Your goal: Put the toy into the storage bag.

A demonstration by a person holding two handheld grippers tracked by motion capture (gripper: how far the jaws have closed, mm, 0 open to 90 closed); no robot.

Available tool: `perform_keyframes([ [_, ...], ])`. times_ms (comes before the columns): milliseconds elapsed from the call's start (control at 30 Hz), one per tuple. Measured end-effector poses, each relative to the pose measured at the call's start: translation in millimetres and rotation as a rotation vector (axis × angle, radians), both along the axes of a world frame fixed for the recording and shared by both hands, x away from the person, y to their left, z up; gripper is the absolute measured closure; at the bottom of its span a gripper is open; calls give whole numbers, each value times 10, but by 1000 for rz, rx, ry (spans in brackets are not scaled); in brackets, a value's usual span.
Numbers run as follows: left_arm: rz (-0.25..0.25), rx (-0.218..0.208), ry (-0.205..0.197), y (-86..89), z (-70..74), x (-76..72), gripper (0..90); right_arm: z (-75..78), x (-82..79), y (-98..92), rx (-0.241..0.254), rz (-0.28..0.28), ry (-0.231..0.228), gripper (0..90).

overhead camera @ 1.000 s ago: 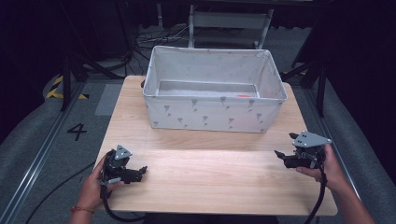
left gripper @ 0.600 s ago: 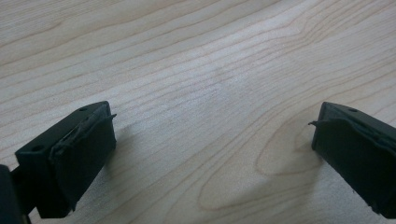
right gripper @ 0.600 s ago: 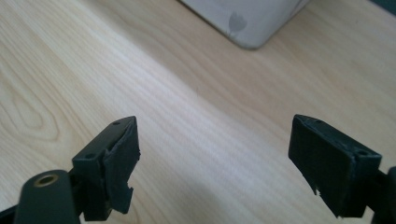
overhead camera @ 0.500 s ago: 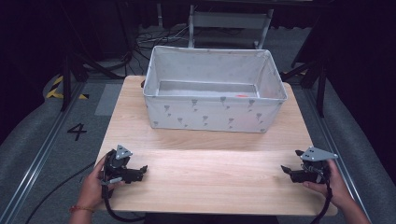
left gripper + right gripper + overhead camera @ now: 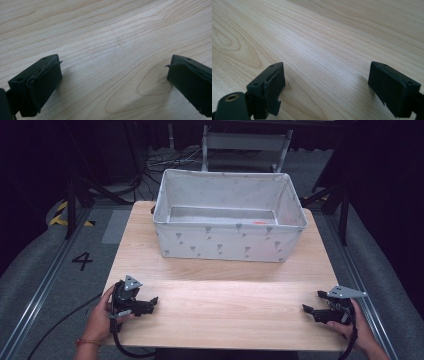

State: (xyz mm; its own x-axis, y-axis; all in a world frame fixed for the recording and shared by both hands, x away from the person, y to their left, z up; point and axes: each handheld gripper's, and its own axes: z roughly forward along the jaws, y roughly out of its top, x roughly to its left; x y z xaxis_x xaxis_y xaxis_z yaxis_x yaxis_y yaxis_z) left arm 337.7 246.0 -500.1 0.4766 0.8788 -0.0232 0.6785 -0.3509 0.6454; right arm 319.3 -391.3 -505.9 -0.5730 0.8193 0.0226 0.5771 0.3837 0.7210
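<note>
1. Grippers rest low on the wooden table (image 5: 225, 315); left gripper (image 5: 150, 304) jaws spread, nothing between; right gripper (image 5: 308, 311) likewise.
2. Fabric bin (image 5: 227, 242) sits at the table's far half, well apart from both.

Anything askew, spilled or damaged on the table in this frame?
Nothing stands out. The fabric bin sits upright and square at the table's far end. The left gripper and right gripper are open over bare wood.
</note>
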Motion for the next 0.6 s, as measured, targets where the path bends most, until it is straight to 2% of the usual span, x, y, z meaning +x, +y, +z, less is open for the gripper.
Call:
perform_keyframes([
  [600,6,0,-1,-4,0,-1,0,-1,4,8,-1,0,0,130],
])
